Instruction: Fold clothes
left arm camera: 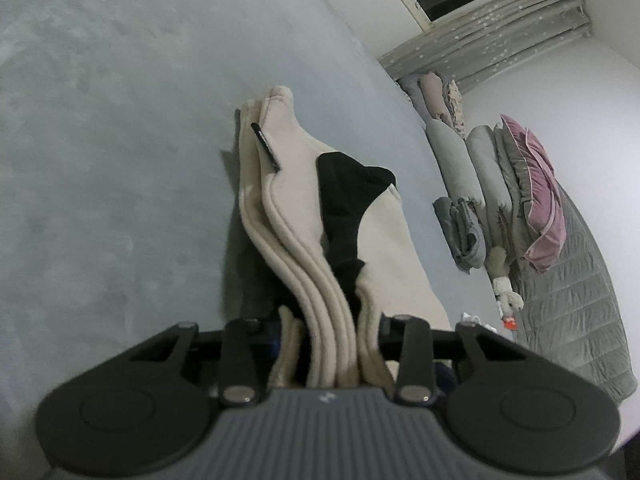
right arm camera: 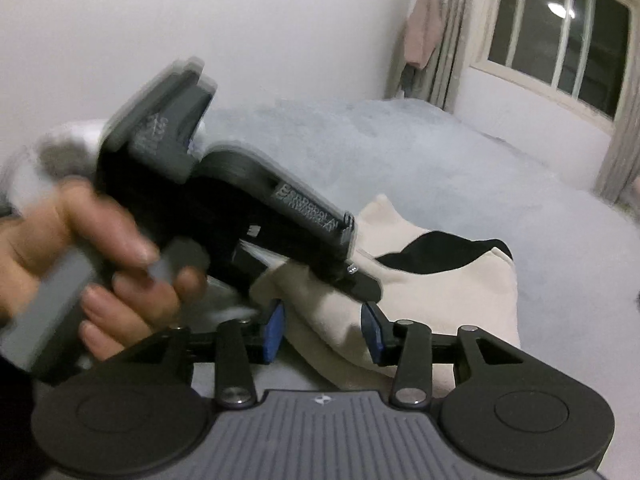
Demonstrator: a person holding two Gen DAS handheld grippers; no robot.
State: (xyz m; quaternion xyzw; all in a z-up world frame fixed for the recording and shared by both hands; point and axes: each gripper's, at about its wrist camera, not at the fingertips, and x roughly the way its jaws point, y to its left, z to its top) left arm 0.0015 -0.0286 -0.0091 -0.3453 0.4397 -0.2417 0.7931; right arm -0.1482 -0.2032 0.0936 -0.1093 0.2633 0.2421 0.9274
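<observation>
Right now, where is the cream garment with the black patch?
The cream garment lies bunched on the grey-blue bed cover, stretching away from the left hand-held gripper, which clamps its near folds; the pillows are stacked to its right.

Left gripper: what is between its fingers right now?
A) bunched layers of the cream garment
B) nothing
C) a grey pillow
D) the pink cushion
A: in the left wrist view the left gripper has folded cream garment layers bunched tight between its fingers.
</observation>
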